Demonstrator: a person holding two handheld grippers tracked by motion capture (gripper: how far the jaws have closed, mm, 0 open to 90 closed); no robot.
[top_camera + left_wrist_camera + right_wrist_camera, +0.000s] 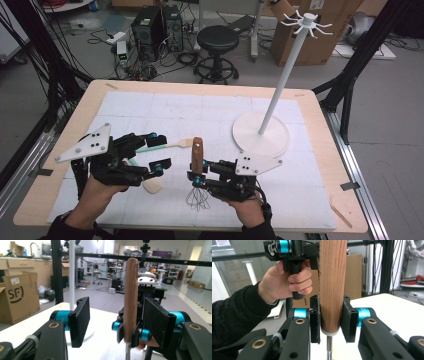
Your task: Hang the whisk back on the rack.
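— Start with the big things. What's on the bench (310, 107)?

— A white mat over most of it, and at the far right the white stand (261, 134): a round base with a thin pole leaning up to a crown of hooks. Near my left hand lies a spatula (170, 145) with a teal handle and a pale wooden end, and a second pale wooden blade pokes out under those tongs.

— And your arms?

— Both forearms come in from the near edge in dark sleeves. My left hand (100, 187) grips its handle from below, the grey plate tilted up on top. My right hand (247, 206) sits lower, near the front edge, its tongs pointing left.

— How do the left tongs (115, 320) stand?

— Spread wide, nothing between the pads. In the left gripper view the whisk's handle stands just beyond the gap, closer to the right-hand pad.

— The right tongs (330, 318)?

— Pinching the whisk (197, 170) at the lower end of its brown wooden handle, both pads flat against the wood. It's upright, handle up, wire loops hanging just over the mat, between my two hands at the front middle of the bench.
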